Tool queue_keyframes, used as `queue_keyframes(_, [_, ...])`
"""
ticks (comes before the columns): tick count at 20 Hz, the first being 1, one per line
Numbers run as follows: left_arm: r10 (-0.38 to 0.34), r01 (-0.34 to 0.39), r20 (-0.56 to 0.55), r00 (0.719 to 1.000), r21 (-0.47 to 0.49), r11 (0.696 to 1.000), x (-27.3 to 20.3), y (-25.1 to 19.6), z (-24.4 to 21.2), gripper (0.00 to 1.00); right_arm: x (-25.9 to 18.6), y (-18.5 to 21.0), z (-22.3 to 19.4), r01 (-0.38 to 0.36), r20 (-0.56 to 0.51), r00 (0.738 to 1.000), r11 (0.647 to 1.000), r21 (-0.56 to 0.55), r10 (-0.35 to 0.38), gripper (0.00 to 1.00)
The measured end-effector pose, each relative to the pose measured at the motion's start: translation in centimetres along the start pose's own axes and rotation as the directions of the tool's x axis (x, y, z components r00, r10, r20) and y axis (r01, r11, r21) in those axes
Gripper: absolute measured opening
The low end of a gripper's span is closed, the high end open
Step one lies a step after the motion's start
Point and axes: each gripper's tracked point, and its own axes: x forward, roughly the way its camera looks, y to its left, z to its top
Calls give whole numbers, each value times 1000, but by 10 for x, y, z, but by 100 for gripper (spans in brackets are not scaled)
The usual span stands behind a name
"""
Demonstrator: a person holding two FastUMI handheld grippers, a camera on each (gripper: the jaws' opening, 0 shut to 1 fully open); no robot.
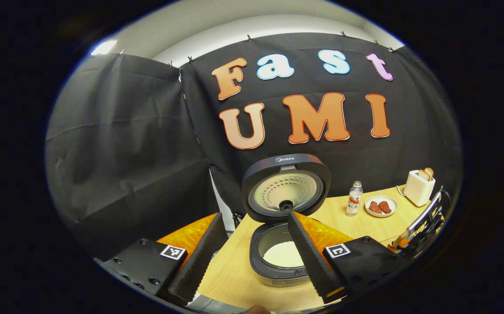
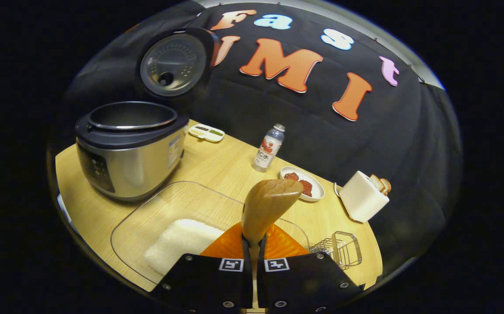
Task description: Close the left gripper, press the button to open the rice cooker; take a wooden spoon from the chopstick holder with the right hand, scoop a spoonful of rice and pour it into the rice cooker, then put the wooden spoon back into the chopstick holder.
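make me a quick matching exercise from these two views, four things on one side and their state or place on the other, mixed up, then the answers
Things:
1. rice cooker
2. wooden spoon
3. toaster
4. clear tray

States or places:
A. holds a heap of white rice
B. lid standing open
C. bread sticking out of the top
D. clamped in the right gripper, bowl up

Pairs: 1-B, 2-D, 3-C, 4-A
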Motion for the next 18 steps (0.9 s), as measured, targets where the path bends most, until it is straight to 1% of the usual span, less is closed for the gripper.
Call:
queue_keyframes(1, [-3, 3, -2, 1000, 1, 1000, 1, -1, 0, 95, -2, 5, 1, -3, 8, 1000, 1000, -5, 3, 3])
queue_keyframes(2, [-4, 4, -5, 1000, 6, 1000, 1, -1, -1, 95, -2, 4, -3, 7, -9, 1000, 1000, 8, -7, 3])
queue_keyframes(3, [-3, 3, -6, 1000, 10, 1000, 2, 0, -2, 100, -3, 3, -3, 15, -12, 1000, 999, 42, -14, 4])
queue_keyframes(4, [-4, 4, -9, 1000, 10, 1000, 3, 1, -3, 100, -1, 2, -1, 16, -14, 1000, 997, 76, -15, 4])
queue_keyframes(7, [-7, 7, -22, 1000, 7, 1000, 5, 2, -7, 100, -1, 8, 6, -15, -31, 999, 980, 197, 21, 4])
queue_keyframes(8, [-7, 7, -24, 1000, 3, 1000, 5, 4, -8, 95, -1, 11, 8, -28, -39, 999, 971, 239, 39, 4])
queue_keyframes(9, [-7, 7, -27, 1000, -1, 1000, 6, 4, -9, 95, -2, 11, 9, -44, -44, 997, 956, 290, 60, 4])
queue_keyframes(10, [-6, 6, -30, 1000, -4, 1000, 6, 5, -10, 95, -2, 16, 10, -61, -52, 995, 938, 341, 84, 4])
queue_keyframes(13, [-2, 2, -39, 999, 1, 1000, 7, 10, -14, 95, 0, 31, 14, -114, -75, 982, 869, 482, 171, 3])
queue_keyframes(14, [-2, 2, -42, 999, 3, 1000, 8, 12, -15, 100, 2, 33, 14, -121, -85, 977, 841, 527, 194, 3])
queue_keyframes(15, [-2, 2, -43, 999, 6, 1000, 9, 14, -16, 100, 3, 32, 13, -116, -97, 973, 808, 578, 209, 3])
queue_keyframes(18, [5, -4, -51, 999, 15, 1000, 8, 21, -18, 100, 7, 25, 7, -92, -112, 963, 691, 717, 245, 3])
